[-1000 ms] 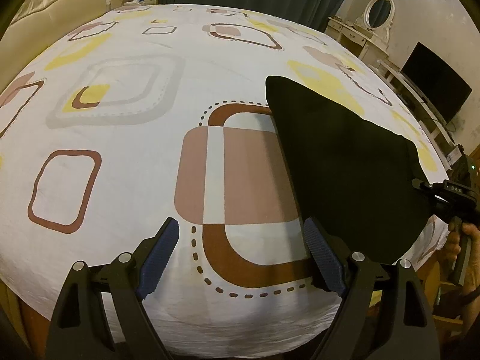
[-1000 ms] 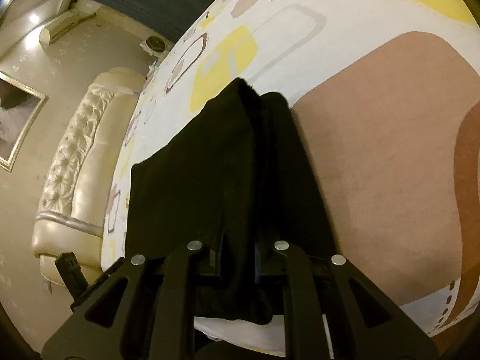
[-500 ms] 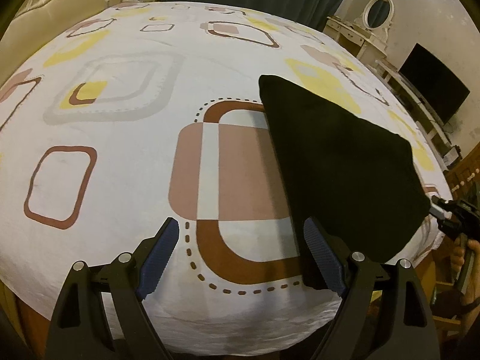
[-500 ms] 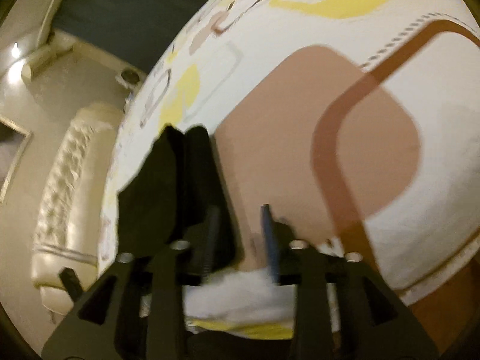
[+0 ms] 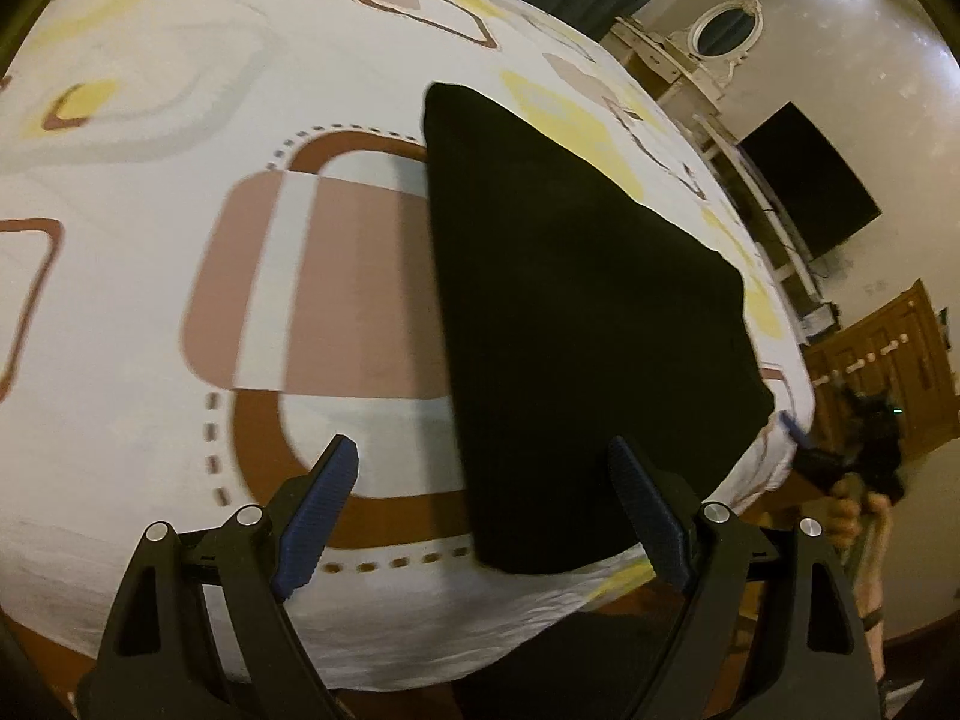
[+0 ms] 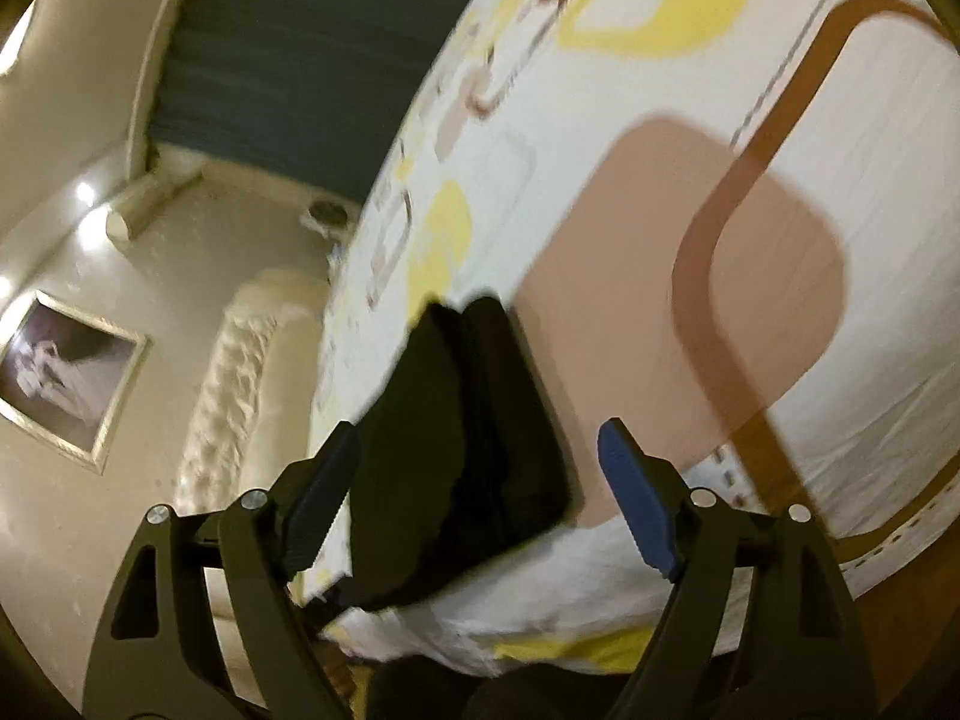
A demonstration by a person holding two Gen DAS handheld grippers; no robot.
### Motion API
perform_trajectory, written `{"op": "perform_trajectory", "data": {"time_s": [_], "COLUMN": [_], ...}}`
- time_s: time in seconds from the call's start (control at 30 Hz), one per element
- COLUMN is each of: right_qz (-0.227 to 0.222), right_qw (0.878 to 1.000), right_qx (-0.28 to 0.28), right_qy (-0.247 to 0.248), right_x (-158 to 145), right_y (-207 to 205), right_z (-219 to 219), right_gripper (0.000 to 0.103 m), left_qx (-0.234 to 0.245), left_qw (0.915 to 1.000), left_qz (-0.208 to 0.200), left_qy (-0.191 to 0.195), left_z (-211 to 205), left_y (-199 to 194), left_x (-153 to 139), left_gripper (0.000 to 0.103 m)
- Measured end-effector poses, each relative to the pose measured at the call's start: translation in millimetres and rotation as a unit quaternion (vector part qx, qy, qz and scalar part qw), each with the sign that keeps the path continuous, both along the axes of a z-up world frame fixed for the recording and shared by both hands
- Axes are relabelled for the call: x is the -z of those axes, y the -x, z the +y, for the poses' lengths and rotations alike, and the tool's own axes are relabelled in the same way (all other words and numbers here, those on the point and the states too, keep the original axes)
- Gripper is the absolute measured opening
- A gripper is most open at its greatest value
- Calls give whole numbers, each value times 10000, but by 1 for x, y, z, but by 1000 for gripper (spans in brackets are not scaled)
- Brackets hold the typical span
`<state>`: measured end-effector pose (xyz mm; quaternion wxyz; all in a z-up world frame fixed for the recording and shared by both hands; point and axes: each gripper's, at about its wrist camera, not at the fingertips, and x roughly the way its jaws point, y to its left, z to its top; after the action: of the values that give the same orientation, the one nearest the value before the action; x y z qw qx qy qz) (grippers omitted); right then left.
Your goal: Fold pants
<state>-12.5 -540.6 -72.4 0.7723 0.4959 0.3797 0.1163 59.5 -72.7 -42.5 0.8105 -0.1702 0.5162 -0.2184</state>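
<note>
black pants lie folded on the bed, both grippers wide apart

the black pants [image 5: 576, 324] lie flat on the bed [image 5: 150, 360], folded into a dark shape that is narrow at the far end and wider at the near end. they sit on the right part of the bed in the left wrist view, close to the near edge and the right edge. the bed has a white sheet with brown, pink and yellow squares on it. one side of the pants covers part of a big pink and brown square.

the left gripper [image 5: 483, 507] hangs over the near edge of the bed. its two blue pads are spread wide. nothing is between them but the sheet and the near corner of the pants lying below. they do not pinch anything.

the right gripper [image 6: 480, 492] has just been opening its jaws. they now stand wide apart. the end of the pants [image 6: 462, 450] lies between the two pads, but the pads do not press on it. the pants rest on the bed [image 6: 780, 240] by themselves.

in the left wrist view, the right gripper [image 5: 840, 450] shows small at the right side, held by a hand [image 5: 858, 510] beside the corner of the bed.

a dark screen [image 5: 810, 180] stands by the wall on the right. a soft cream headboard [image 6: 240, 390] and a framed picture [image 6: 66, 378] show in the right wrist view.
</note>
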Motion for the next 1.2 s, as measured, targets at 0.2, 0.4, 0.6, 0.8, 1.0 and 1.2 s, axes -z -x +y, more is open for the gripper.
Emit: {"op": "perform_trajectory", "data": {"time_s": [0.2, 0.4, 0.6, 0.8, 1.0, 1.2], "right_qz": [333, 320, 307, 196, 158, 146], "right_qw": [9974, 9959, 9894, 9912, 9911, 9889], "right_qx": [-563, -788, -1138, -1048, -1081, -1329], "right_qy": [312, 305, 844, 786, 758, 650], "right_x": [23, 30, 29, 25, 20, 19], "right_y": [-29, -46, -49, -47, -47, -57], "right_z": [39, 58, 77, 79, 92, 122], "right_gripper": [81, 82, 41, 36, 35, 35], "left_qx": [44, 84, 202, 292, 291, 105], "left_qw": [9986, 9965, 9978, 9993, 9995, 9995], "left_qz": [291, 349, 255, -30, -74, -147], "left_qy": [445, 752, 581, 215, -23, -273], "left_z": [-9, -16, -27, -29, -17, 12], "left_y": [-14, -22, -23, -18, -18, -18], "left_x": [10, 16, 15, 1, -7, -14], "left_gripper": [84, 84, 46, 34, 33, 33]}}
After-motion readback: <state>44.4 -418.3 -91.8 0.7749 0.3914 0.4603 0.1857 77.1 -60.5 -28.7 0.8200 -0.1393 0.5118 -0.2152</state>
